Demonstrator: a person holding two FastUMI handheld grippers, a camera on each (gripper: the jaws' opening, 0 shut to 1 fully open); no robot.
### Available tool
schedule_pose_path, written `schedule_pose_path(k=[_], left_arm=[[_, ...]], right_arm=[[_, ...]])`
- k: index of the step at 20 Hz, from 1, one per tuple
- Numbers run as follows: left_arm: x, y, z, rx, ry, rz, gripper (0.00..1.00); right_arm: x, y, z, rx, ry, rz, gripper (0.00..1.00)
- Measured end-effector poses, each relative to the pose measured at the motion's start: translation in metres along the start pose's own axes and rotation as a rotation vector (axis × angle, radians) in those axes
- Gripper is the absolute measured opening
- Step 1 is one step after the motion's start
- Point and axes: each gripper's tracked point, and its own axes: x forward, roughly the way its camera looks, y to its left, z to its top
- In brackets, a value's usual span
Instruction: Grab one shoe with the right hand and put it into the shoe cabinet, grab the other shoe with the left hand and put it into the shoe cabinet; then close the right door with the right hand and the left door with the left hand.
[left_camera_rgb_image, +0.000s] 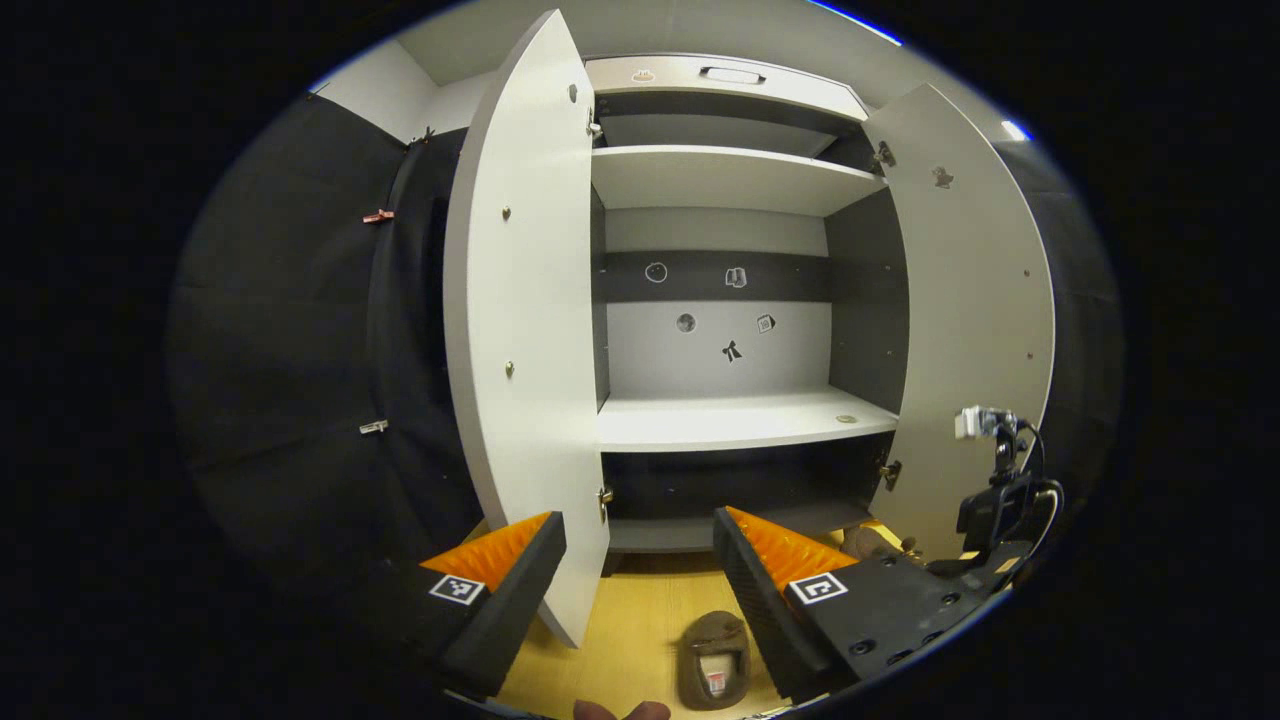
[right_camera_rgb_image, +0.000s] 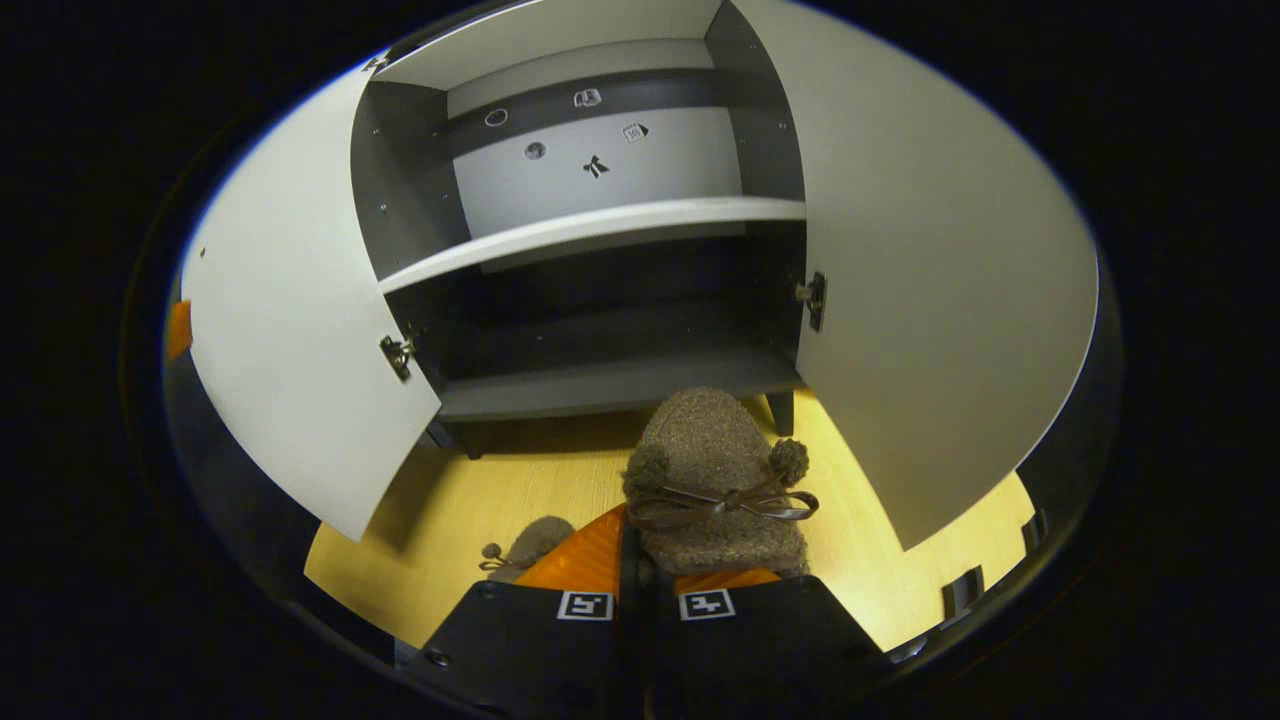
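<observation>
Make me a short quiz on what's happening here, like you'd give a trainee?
1. True or false: both cabinet doors are open.
2. Which gripper is shut on a shoe? A) left gripper B) right gripper C) neither
3. Fill in: the other shoe lies on the ____.

Key:
1. True: the left door and right door both stand wide open.
2. B: its fingers are closed on the held shoe, in front of the bottom shelf; the left gripper is open and empty.
3. floor, in front of the cabinet.
</observation>
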Motion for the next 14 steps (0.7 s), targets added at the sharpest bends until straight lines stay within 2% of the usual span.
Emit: schedule_pose_path(k=[7,14], left_arm=[[-0.002,-0.011,0.021,-0.016,-0.030,-0.032,0.95],[0.004,-0.020,0.029,-0.035,-0.043,-0.060,0.95]], right_arm=[[-0.016,0.015,0.106,-0.040,-0.077,0.007,0.09],[0.013,0.032,0.204,-0.079,-0.148,0.004,0.09]])
